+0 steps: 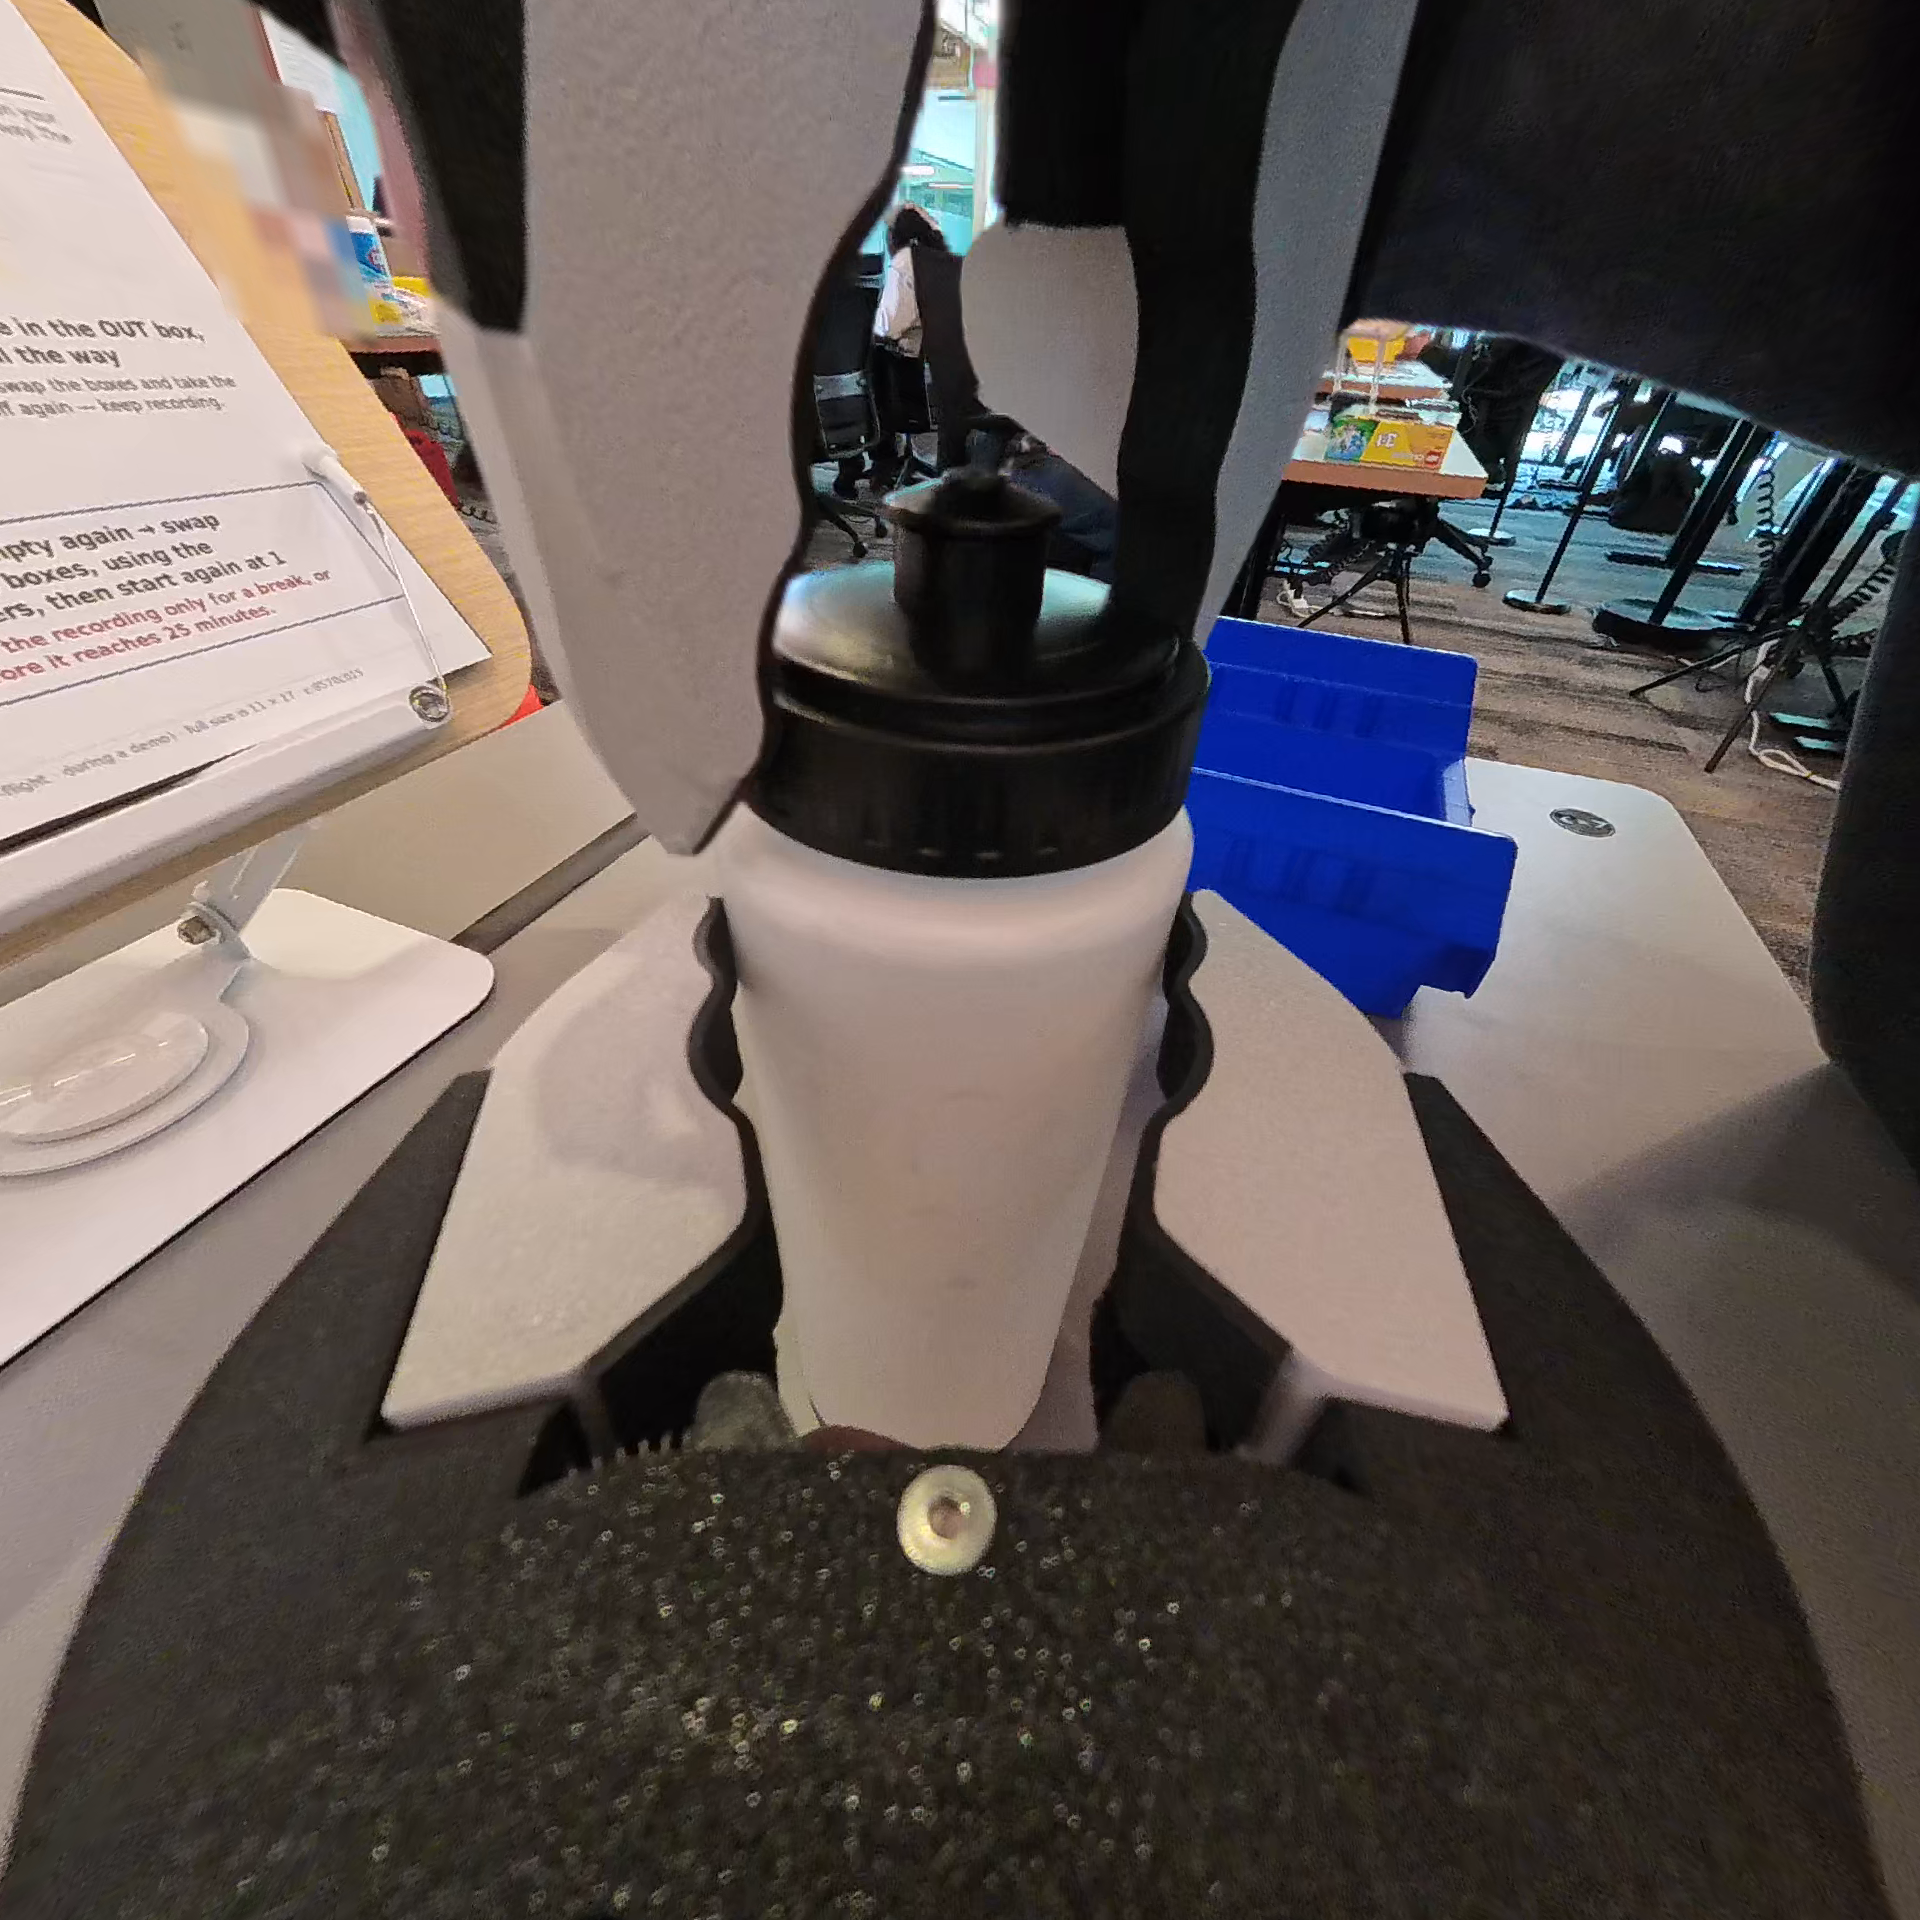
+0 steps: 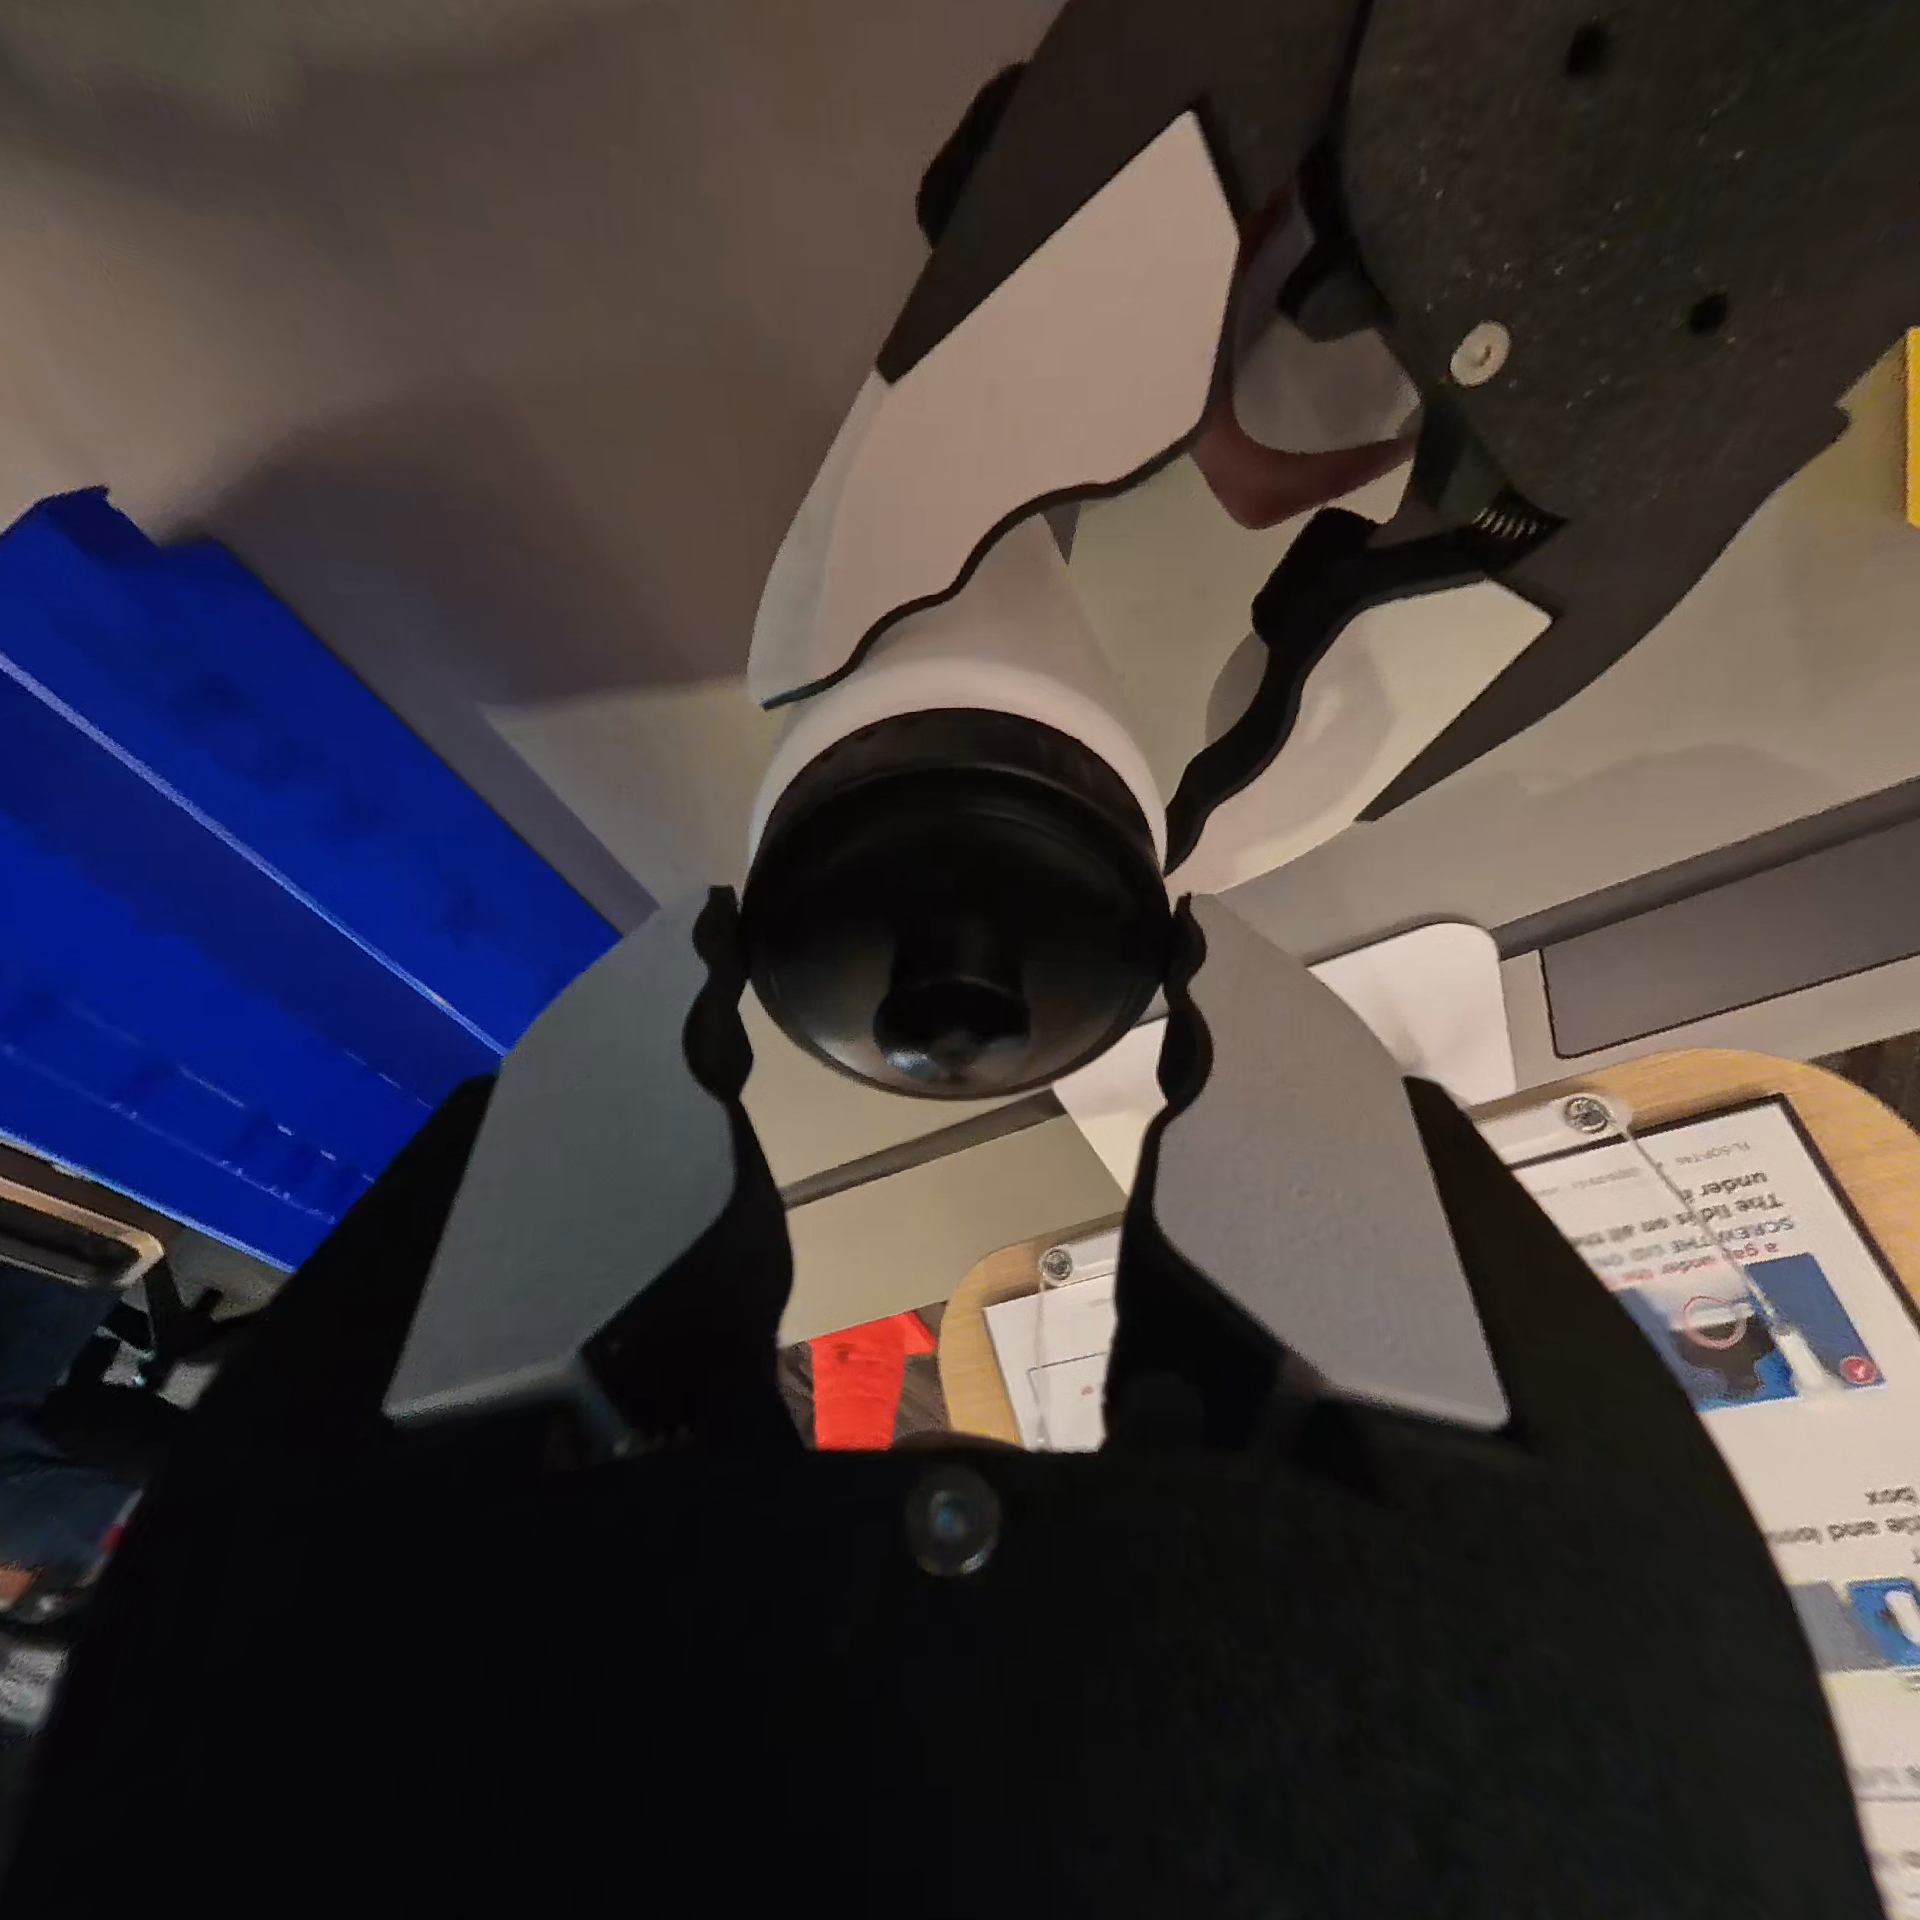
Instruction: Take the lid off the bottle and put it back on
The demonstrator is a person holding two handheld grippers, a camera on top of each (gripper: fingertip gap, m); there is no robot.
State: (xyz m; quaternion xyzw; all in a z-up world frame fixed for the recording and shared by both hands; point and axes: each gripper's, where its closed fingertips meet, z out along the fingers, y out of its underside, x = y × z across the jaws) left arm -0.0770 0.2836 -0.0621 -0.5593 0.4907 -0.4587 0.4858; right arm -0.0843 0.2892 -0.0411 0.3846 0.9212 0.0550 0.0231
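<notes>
left gripper [image 1: 951, 997] jaws clamped round the white bottle [image 1: 940, 1091], black lid [image 1: 982, 717] on, right gripper [image 1: 935, 665] gripping the lid from above, blue bin [image 1: 1351, 821] far right on the tabletop [image 1: 1662, 1039], sign stand [image 1: 187, 540] left

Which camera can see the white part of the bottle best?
The left wrist view: the white bottle body stands upright, filling the middle between that gripper's jaws. The right wrist view looks down on the black lid, so only a short white stretch shows behind it.

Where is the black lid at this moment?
The black lid sits on top of the white bottle, centre of both views, between the right tongs; the blue bin stands just behind.
</notes>
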